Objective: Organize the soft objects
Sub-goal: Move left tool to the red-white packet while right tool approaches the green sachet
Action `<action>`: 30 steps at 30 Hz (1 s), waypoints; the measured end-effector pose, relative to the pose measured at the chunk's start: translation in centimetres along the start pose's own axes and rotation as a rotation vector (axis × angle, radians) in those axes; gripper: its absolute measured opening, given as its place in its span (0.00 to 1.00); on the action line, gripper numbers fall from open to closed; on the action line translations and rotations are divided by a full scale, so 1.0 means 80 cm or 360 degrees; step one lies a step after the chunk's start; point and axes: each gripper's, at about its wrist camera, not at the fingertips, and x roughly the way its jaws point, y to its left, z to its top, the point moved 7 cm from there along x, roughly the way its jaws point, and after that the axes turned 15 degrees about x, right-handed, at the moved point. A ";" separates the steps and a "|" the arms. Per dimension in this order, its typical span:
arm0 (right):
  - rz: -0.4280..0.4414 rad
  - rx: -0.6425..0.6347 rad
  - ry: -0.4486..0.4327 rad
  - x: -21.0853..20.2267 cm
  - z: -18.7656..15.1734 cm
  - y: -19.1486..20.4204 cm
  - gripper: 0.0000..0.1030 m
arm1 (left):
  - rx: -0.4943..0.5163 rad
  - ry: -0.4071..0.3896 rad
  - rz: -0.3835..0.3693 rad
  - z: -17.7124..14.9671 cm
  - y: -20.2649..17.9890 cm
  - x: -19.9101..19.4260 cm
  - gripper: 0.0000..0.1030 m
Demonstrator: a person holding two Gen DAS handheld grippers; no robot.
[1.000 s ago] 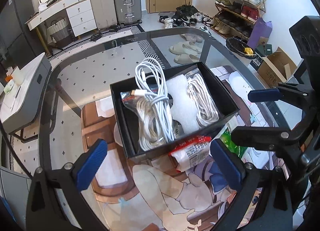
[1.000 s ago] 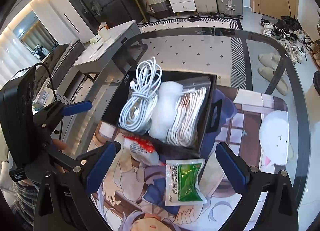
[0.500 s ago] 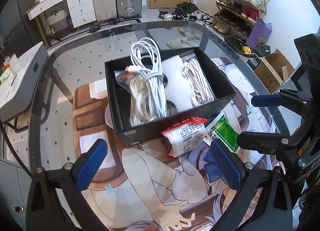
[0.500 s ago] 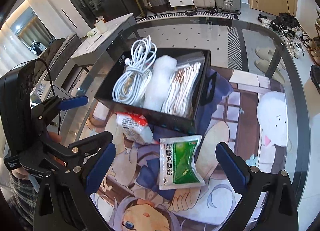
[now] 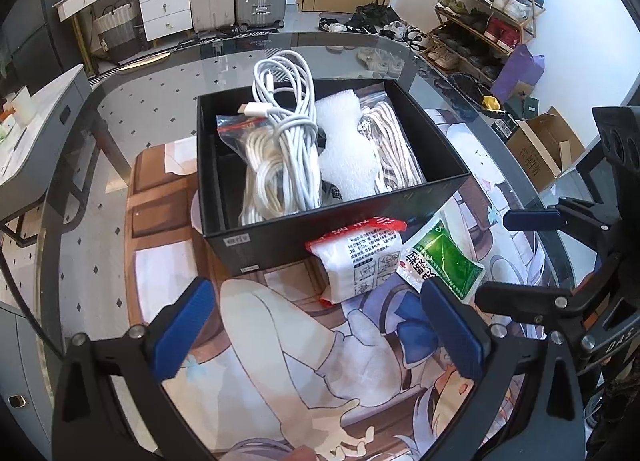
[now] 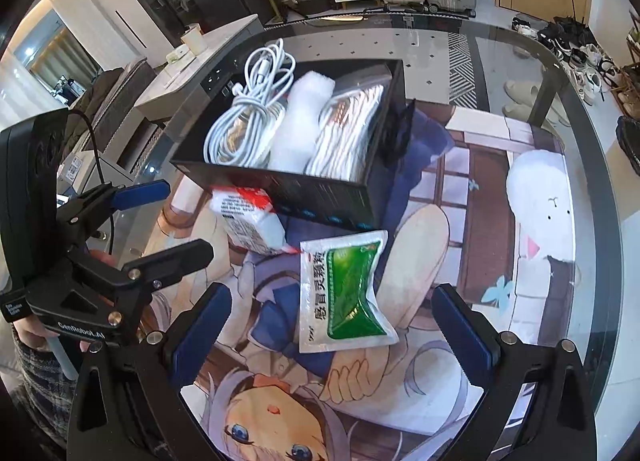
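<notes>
The black box (image 5: 344, 237) is the landmark. It stands open-topped on the printed anime mat (image 5: 280, 361), which covers part of the glass tabletop (image 5: 132, 101).

Contents of the black box:
- A coiled white cable bundle (image 5: 288, 133) lies toward one end, with its loops rising above the box rim.
- Partly under this bundle lies a zip bag with a red seal strip (image 5: 236, 129), holding more white cable.
- A white foam sheet (image 5: 344, 149) sits at the middle.
- A clear bag of white cords (image 5: 394, 141) occupies the other end.

Items outside the black box:
- A white packet with a red printed top (image 5: 360, 257) leans against the near wall of the box and rests on the mat.
- A green-and-white sachet (image 6: 344, 293) lies flat on the mat just beside the white packet, on the near side of the box. One of its corners touches the packet.

Gripper state:
- The left gripper (image 5: 316, 329) is spread wide with nothing between its blue pads (image 5: 182, 325). It hovers on the near side of the box, with the white packet ahead of it.
- The right gripper (image 6: 332, 337) is likewise spread wide and holds nothing. The sachet lies below and between its blue pads (image 6: 460, 325), apart from both.
</notes>
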 end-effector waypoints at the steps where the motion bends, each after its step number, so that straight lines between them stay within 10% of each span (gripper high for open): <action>1: -0.0007 -0.0004 0.0004 0.001 -0.002 -0.001 0.99 | -0.0006 -0.0001 -0.0003 0.000 0.000 0.001 1.00; 30: -0.0144 -0.0140 0.0102 0.050 -0.028 0.008 0.99 | -0.0157 0.0026 -0.0039 0.002 -0.013 0.051 1.00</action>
